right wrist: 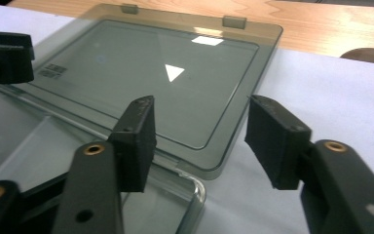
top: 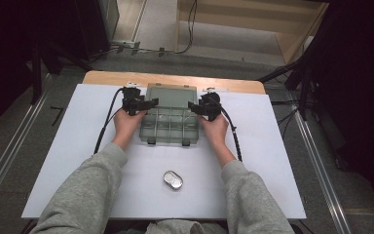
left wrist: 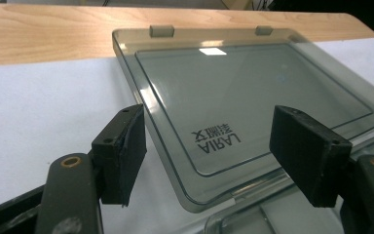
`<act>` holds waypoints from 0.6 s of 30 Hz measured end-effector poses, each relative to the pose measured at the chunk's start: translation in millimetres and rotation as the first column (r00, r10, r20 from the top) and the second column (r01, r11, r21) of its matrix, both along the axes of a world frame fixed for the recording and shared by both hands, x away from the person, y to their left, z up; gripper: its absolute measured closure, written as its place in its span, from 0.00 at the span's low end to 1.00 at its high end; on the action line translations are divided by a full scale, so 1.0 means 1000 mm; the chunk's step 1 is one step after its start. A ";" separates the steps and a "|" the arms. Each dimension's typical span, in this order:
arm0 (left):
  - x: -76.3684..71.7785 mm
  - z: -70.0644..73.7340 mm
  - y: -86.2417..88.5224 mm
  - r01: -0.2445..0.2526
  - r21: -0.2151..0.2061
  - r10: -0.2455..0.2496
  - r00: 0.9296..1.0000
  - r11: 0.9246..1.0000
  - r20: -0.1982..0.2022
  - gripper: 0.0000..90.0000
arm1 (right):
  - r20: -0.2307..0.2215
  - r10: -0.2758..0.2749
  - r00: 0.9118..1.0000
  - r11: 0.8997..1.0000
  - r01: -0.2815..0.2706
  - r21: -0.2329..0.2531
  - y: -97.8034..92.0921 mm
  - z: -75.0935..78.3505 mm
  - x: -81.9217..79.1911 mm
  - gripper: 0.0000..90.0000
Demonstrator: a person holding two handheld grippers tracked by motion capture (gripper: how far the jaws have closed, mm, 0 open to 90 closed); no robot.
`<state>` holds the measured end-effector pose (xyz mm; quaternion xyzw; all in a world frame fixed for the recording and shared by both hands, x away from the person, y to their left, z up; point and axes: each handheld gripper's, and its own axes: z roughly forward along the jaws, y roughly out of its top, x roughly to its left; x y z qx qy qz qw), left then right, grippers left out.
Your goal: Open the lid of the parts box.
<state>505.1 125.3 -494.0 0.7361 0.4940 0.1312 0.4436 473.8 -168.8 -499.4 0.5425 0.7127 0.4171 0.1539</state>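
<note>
— What are they doing with that smoky plastic box [top: 169, 127]?

— Looks like they're working on its lid [top: 171, 95]. The lid is lying folded right back, flat on the table [top: 272, 161], just ahead of both tongs. The compartment tray is sitting between the two hands.

— Are the tongs holding anything?

— No. The left tongs [top: 148, 103] are gaping wide with nothing in them; in the left gripper view the lid's near corner [left wrist: 195, 195] is sitting between the jaws, untouched. The right tongs [top: 193, 107] are spread just as wide, straddling the opposite corner [right wrist: 214, 168], also empty.

— Why one at each side?

— I'd guess so the lid swings evenly on its hinge, not twisting. Each hand is lining up on a corner by the hinge.

— And that little metal thing [top: 173, 179]?

— It's lying well behind the tongs, near the person's sleeves. Nobody is touching it.
</note>
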 end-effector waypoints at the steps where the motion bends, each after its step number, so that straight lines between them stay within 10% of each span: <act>1: -0.001 0.003 0.002 0.007 -0.009 -0.007 1.000 1.000 -0.004 0.31 | -0.002 0.004 1.000 1.000 -0.004 0.002 -0.001 0.002 -0.001 0.44; 18: -0.024 0.029 0.025 0.091 -0.053 -0.095 0.993 0.994 -0.069 0.27 | -0.019 0.176 0.984 0.983 -0.174 0.063 -0.007 0.030 -0.025 0.25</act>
